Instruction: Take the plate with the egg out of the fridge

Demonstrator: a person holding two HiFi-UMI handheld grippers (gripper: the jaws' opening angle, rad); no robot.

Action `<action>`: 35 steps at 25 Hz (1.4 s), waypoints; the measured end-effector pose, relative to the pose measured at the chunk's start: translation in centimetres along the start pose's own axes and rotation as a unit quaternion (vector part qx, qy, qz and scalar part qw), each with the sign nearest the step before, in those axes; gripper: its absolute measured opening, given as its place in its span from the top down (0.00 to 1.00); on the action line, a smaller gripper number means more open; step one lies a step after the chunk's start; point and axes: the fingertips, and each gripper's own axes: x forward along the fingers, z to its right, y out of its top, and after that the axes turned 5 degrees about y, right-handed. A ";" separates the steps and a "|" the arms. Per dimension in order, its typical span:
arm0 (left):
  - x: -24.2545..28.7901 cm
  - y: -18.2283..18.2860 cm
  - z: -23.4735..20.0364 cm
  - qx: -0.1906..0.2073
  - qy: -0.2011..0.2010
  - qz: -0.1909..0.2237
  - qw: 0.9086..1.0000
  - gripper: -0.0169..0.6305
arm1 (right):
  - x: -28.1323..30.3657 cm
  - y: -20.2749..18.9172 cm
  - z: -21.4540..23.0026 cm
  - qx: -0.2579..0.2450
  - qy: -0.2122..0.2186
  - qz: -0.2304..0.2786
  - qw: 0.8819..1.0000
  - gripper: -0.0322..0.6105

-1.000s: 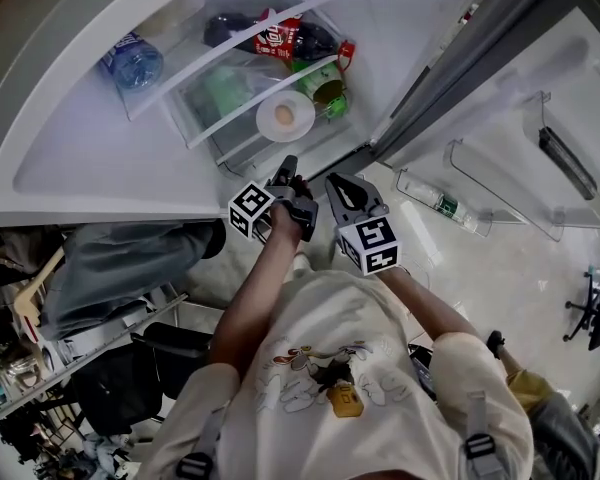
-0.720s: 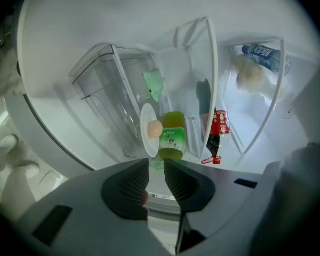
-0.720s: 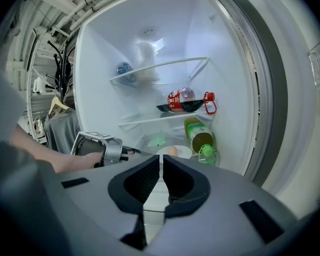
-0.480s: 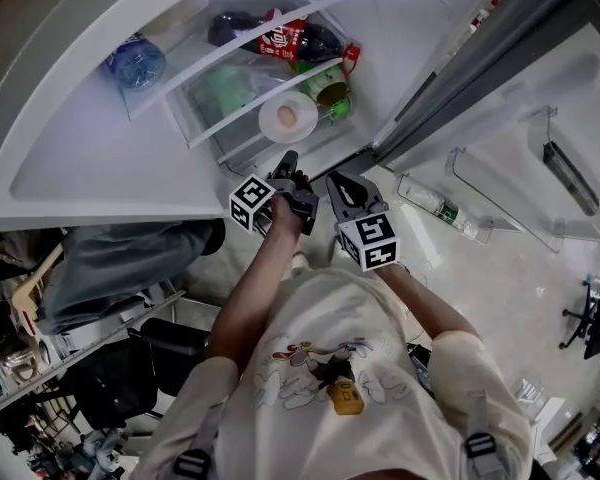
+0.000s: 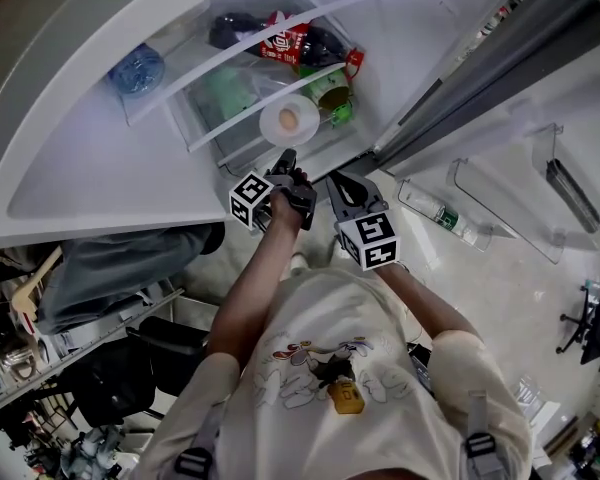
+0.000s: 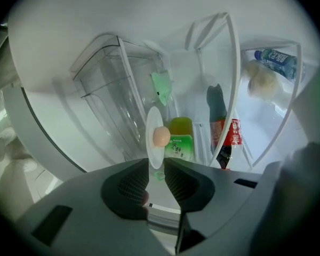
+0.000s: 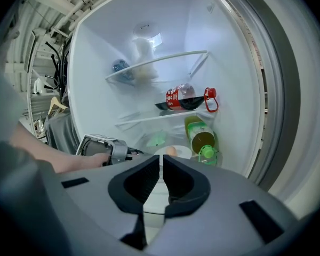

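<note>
Left gripper (image 5: 288, 163) is hovering at the mouth of the open fridge (image 5: 100, 168), its jaws standing a little apart, and in the left gripper view the near rim of the plate (image 6: 154, 120) is showing right in that gap. Whether the pads are touching it, I cannot tell. A green packet (image 5: 225, 93) is lying to the far left of the plate. The white plate is sitting on the fridge's lower level with the egg (image 5: 289, 120) resting at its middle. On the shelf above that level the cola bottle (image 5: 280, 38) is lying on its side. Just right of the plate a green-capped bottle (image 5: 330, 93) is standing upright. The right gripper (image 5: 332, 176) is waiting beside the left one, short of the fridge, its jaws showing only a sliver between them and holding nothing. At far right a small bottle (image 5: 442, 213) is lying in the door rack.
</note>
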 end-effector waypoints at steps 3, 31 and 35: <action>0.4 0.2 -0.1 -0.006 0.001 0.001 1.000 0.86 | 0.1 0.0 0.3 0.002 -0.001 -0.001 1.000 0.94; 3.1 1.5 -1.5 -0.025 0.000 0.004 1.000 0.82 | 0.3 0.3 1.6 0.010 -0.009 -0.007 1.000 0.94; 3.3 1.6 -1.7 -0.028 -0.001 0.002 1.000 0.82 | 0.3 0.3 1.7 0.010 -0.010 -0.009 1.000 0.94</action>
